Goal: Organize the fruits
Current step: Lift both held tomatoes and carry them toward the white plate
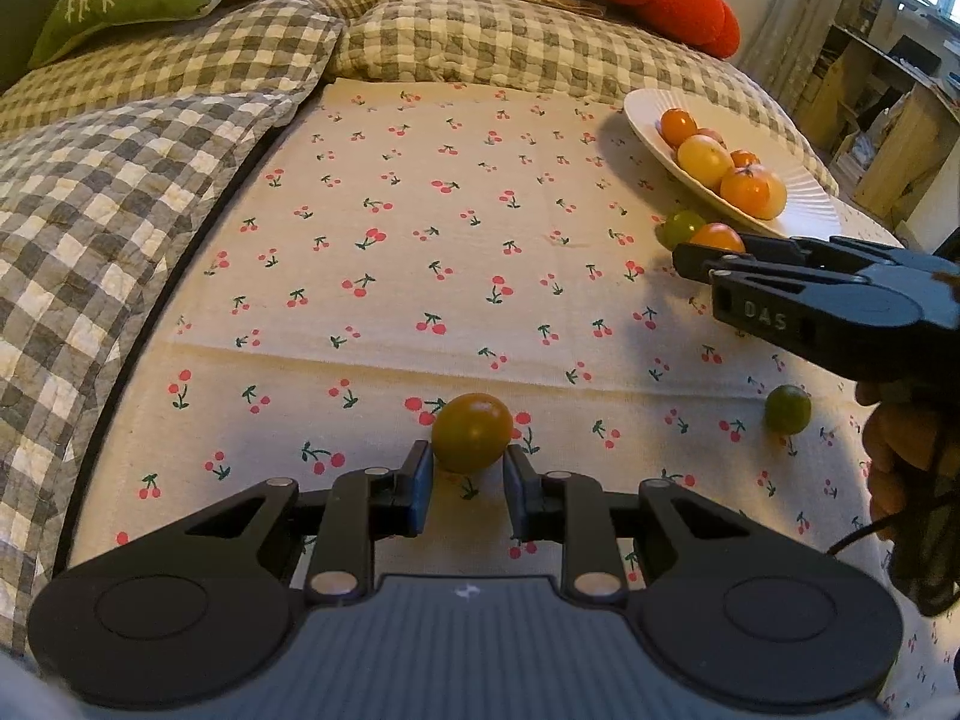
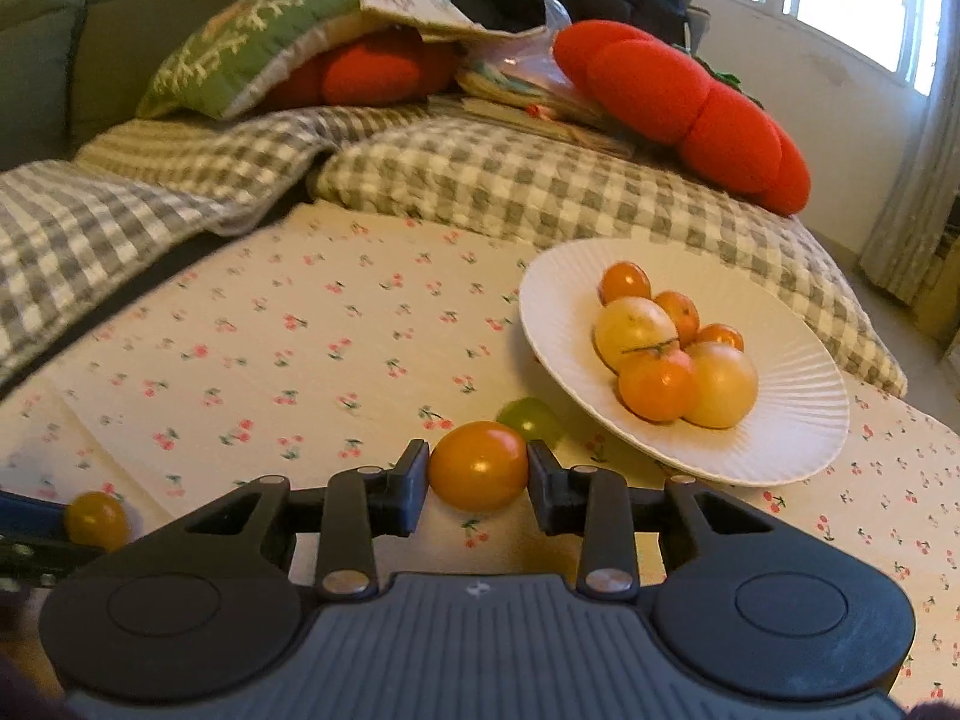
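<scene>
Here each tongs grips one tomato: left gripper (image 1: 469, 463) an olive tomato (image 1: 472, 432), right gripper (image 2: 478, 480) an orange tomato (image 2: 478, 466), with the plate (image 2: 798, 420) at two o'clock.

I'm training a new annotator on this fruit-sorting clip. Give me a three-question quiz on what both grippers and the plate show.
1. True or false: the left gripper is shut on a dark yellow fruit.
2. What does the right gripper hold? A) a green fruit B) an orange fruit C) nothing
3. Fill in: the green fruit beside the right gripper lies on the ____, next to the plate.

Key: 1 true. 2 B, the orange fruit. 3 cloth.
</scene>
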Tool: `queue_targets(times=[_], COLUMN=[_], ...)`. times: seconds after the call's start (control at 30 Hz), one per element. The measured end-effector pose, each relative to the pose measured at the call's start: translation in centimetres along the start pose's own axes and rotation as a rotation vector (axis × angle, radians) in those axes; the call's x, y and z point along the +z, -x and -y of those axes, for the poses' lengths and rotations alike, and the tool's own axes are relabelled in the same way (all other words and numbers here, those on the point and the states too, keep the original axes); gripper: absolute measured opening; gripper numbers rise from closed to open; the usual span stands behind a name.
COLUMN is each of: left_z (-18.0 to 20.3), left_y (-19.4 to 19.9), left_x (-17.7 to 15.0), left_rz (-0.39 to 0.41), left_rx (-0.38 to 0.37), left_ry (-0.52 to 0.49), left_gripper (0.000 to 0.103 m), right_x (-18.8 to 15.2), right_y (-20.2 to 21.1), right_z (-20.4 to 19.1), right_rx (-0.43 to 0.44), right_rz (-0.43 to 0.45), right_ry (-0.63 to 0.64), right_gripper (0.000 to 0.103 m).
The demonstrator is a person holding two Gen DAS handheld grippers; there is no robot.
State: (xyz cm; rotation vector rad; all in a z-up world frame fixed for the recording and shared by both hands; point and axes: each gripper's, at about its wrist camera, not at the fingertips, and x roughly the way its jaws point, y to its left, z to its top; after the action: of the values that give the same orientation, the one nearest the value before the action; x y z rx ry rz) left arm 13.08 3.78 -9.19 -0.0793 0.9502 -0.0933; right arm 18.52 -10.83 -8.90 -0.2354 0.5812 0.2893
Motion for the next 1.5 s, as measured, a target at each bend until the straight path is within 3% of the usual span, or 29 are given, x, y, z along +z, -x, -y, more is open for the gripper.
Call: queue_targets(times=[0.37, 0.53, 0.77, 0.8, 0.83, 0.93, 1.03, 1.17, 1.2, 1.23, 1.3, 1.5], left_z=[-0.4, 0.0, -0.5, -0.6, -0.7, -1.0, -1.5, -1.4, -1.2, -0.8, 0.0, 0.5], left_y=[0.7, 1.0, 0.0, 0.2, 0.4, 0.5, -0.1, -1.3, -1.6, -1.8, -1.7, -1.3], left_x=[0.4, 0.5, 0.6, 0.7, 0.8, 0.9, 1.2, 2.0, 2.1, 2.0, 1.6, 1.2], left_rz=[0.035, 0.05, 0.019, 0.033, 0.045, 0.06, 0.042, 0.032, 0.02, 0.008, 0.016, 0.019], left_rx=[0.011, 0.008, 0.004, 0.01, 0.022, 0.064, 0.086, 0.074, 0.063, 0.056, 0.083, 0.085], left_ry=[0.009, -0.011, 0.012, 0.018, 0.019, 0.035, 0.062, 0.058, 0.05, 0.035, -0.024, -0.045], left_gripper=[0.013, 0.0, 0.0, 0.004, 0.018, 0.045, 0.051, 0.051, 0.041, 0.026, 0.024, 0.024], right_x=[1.8, 2.5, 2.2, 2.3, 2.3, 2.6, 2.8, 2.9, 2.9, 2.9, 3.0, 3.0], right_y=[3.1, 4.1, 3.6, 3.7, 3.9, 4.3, 4.5, 4.5, 4.5, 4.6, 4.9, 5.0], right_z=[1.9, 3.4, 4.1, 4.1, 4.0, 3.9, 3.7, 3.6, 3.6, 3.6, 3.7, 3.7], right_rx=[0.059, 0.099, 0.107, 0.108, 0.112, 0.127, 0.142, 0.157, 0.159, 0.161, 0.164, 0.173], right_rz=[0.058, 0.087, 0.067, 0.067, 0.07, 0.086, 0.09, 0.093, 0.095, 0.096, 0.1, 0.102], right_ry=[-0.101, -0.174, -0.195, -0.197, -0.199, -0.199, -0.199, -0.204, -0.203, -0.201, -0.202, -0.206], right_gripper=[0.031, 0.031, 0.031, 0.031, 0.031, 0.031, 0.032, 0.032, 0.032, 0.032, 0.031, 0.032])
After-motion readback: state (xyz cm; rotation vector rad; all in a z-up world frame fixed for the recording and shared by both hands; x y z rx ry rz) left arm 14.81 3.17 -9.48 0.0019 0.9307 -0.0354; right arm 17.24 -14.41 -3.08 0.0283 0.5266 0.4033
